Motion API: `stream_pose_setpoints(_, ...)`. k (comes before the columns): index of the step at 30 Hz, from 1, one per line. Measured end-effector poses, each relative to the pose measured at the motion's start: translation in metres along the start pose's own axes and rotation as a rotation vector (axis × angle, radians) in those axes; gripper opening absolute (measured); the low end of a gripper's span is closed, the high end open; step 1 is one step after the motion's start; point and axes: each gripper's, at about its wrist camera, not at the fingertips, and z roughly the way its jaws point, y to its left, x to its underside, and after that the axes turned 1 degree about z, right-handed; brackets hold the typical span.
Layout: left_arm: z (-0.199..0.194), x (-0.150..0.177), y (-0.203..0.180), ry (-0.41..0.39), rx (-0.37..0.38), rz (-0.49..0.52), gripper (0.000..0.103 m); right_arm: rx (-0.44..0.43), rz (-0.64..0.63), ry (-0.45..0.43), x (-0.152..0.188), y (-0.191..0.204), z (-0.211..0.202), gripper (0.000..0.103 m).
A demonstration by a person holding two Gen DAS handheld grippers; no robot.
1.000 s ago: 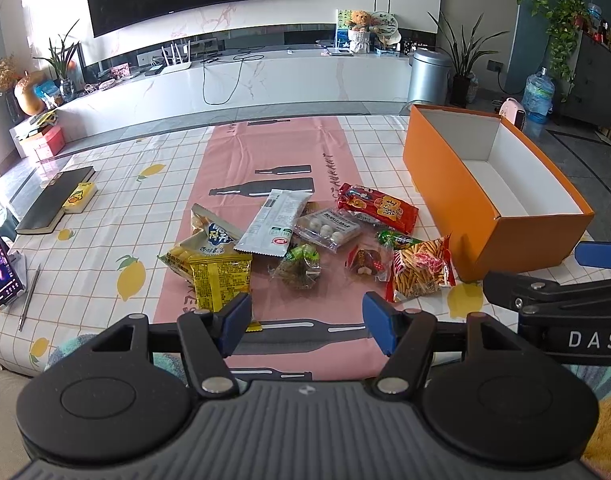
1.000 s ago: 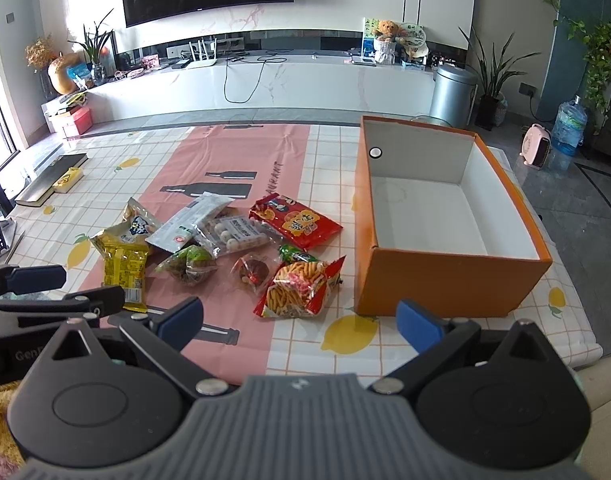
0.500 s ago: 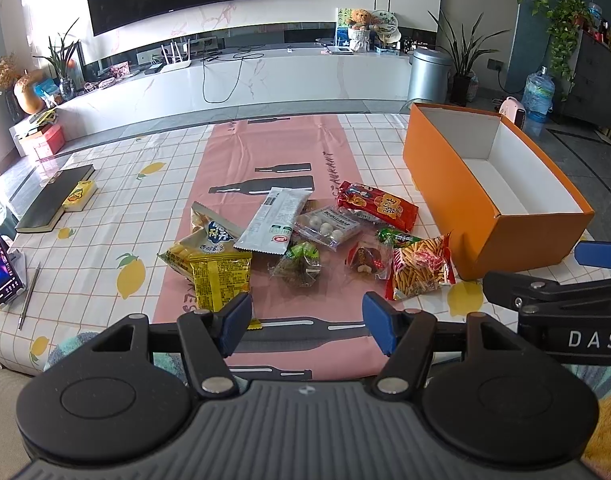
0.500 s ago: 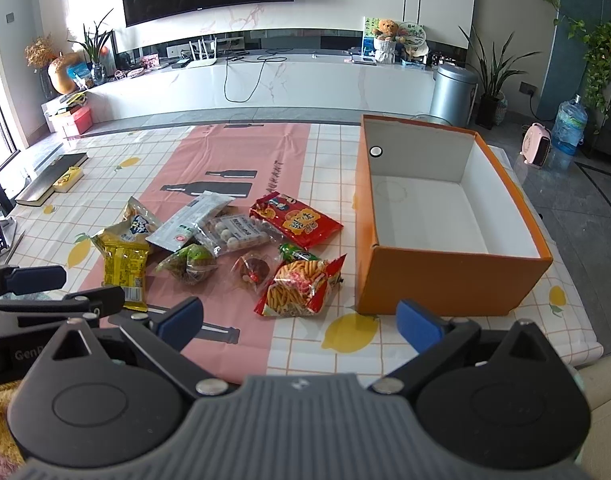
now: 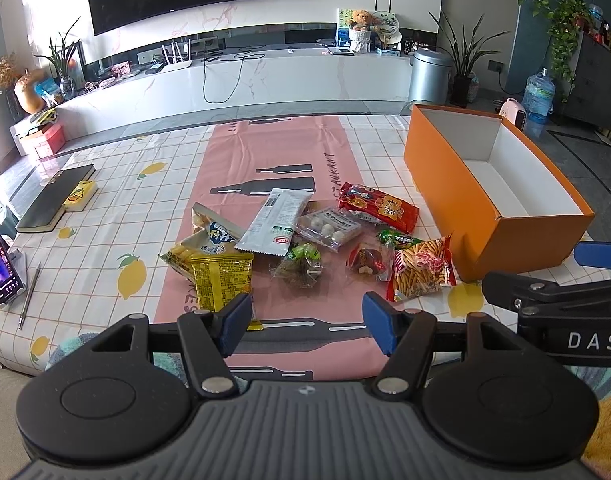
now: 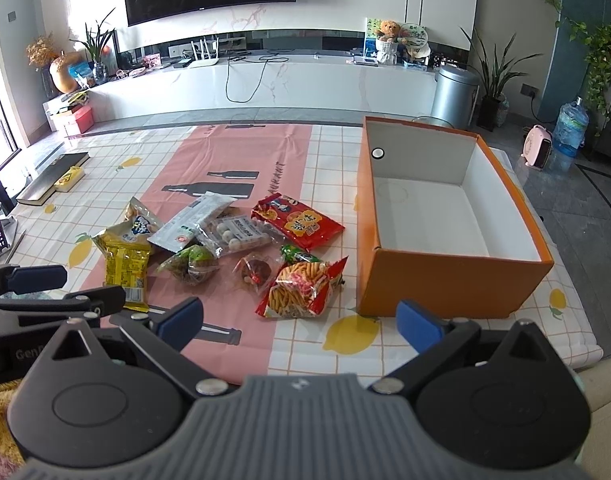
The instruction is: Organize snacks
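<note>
Snacks [image 6: 233, 248] loose mid-frame, orange box [image 6: 445, 288] right, empty | left gripper [image 5: 307, 322], right gripper [image 6: 299, 324]: jaws spread, empty | step: first pick pending | next: reach nearest packet.

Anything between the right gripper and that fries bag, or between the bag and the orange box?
Nothing visible. The right gripper is open with bare cloth ahead of it up to the fries bag. The orange box stands just right of the bag, open-topped and empty.
</note>
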Motion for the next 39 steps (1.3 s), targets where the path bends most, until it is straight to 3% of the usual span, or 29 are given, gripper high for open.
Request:
stream_pose_setpoints(15, 0.0, 0.0, 0.002, 0.002, 0.004, -0.002, 0.075, 0.001, -0.006, 0.0, 0.0, 0.002, 0.0, 0.099)
stream_pose_setpoints(20, 0.001, -0.004, 0.006, 0.015, 0.035, -0.018, 0.071, -0.002, -0.004, -0.002, 0.0, 0.002, 0.001, 0.099)
stream_pose_setpoints(26, 0.006, -0.007, 0.018, 0.032, 0.057, -0.04, 0.07, -0.035, 0.068, 0.027, 0.002, -0.007, 0.014, 0.099)
stream_pose_setpoints(32, 0.017, -0.008, 0.033, 0.027, 0.098, -0.063, 0.051, -0.103, 0.144, -0.019, 0.011, -0.012, 0.028, 0.091)
stream_pose_setpoints(35, 0.025, -0.009, 0.042, 0.01, 0.083, -0.078, 0.054, -0.087, 0.159, -0.039, 0.013, -0.011, 0.038, 0.09)
stream_pose_setpoints(37, 0.034, -0.01, 0.049, 0.038, 0.039, -0.092, 0.065, -0.077, 0.138, -0.008, 0.01, -0.009, 0.05, 0.086)
stream_pose_setpoints(39, 0.044, -0.012, 0.057, 0.07, 0.018, -0.117, 0.066, -0.083, 0.139, 0.014, 0.008, -0.008, 0.061, 0.086)
